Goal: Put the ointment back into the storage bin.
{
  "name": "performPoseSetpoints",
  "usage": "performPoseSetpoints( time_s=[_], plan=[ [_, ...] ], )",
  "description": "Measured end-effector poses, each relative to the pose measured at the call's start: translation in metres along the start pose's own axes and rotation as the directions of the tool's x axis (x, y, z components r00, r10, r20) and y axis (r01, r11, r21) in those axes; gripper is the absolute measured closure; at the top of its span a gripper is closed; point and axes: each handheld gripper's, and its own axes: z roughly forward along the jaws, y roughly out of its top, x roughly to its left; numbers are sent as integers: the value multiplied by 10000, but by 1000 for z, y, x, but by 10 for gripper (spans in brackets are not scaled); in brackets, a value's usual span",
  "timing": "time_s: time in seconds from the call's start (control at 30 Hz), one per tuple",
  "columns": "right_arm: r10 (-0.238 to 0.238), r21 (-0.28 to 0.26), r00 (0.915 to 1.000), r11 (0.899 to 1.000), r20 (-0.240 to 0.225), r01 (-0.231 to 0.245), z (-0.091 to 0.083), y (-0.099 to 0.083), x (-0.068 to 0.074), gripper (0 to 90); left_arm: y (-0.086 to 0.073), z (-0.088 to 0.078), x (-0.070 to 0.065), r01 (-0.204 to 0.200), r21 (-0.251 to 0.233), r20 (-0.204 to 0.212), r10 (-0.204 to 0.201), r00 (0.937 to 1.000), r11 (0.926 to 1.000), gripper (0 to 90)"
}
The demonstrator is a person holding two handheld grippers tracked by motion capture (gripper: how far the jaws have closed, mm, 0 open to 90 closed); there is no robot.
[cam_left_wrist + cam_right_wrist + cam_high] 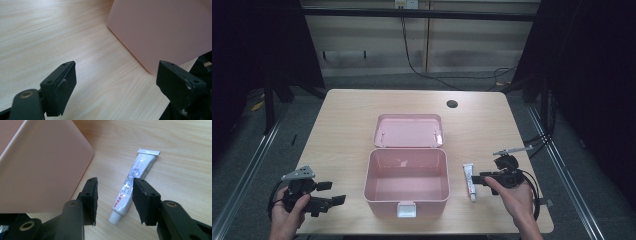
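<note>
Right claw straddles the tube, jaws apart; closing near its cap (slippery) may squirt it away; left claw gapes idle

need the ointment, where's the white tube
In the high view the white tube lies on the table, between the pink box and the right gripper.

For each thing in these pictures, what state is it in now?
Pink plastic box: open, lid laid back, nothing visible inside.
White latch: unfastened.
White ointment tube: capped, lying flat beside the box.
Left gripper: open, holding nothing.
Right gripper: open, jaws either side of the tube.
</note>
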Motion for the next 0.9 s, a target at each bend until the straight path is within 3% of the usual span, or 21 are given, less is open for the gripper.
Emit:
performPoseSetpoints(
  time_s=[0.13, 0.4, 0.47, 0.63, 0.9],
  plan=[
    [157, 256, 9998, 9995, 108, -160, 4, 5, -2, 523, 0, 0, 0, 16, 5, 17, -16, 10000, 10000, 164],
    [328, 1210, 9994, 9921, 86, -336, 9, 14, -6, 593, 0, 1, 0, 20, 16, 18, -20, 10000, 10000, 165],
    [287, 1688, 9990, 9851, 347, -341, 12, 17, -7, 596, 0, 1, 0, 23, -5, -1, -23, 10000, 10000, 164],
    [301, 2331, 9986, 9717, 424, -392, 19, 21, -9, 613, 0, 1, 0, 8, 27, 28, -8, 10000, 10000, 165],
    [403, 2907, 9972, 9551, 628, -569, 31, 26, -12, 630, 0, 1, 0, 8, 36, 16, -8, 10000, 10000, 164]
  ],
)
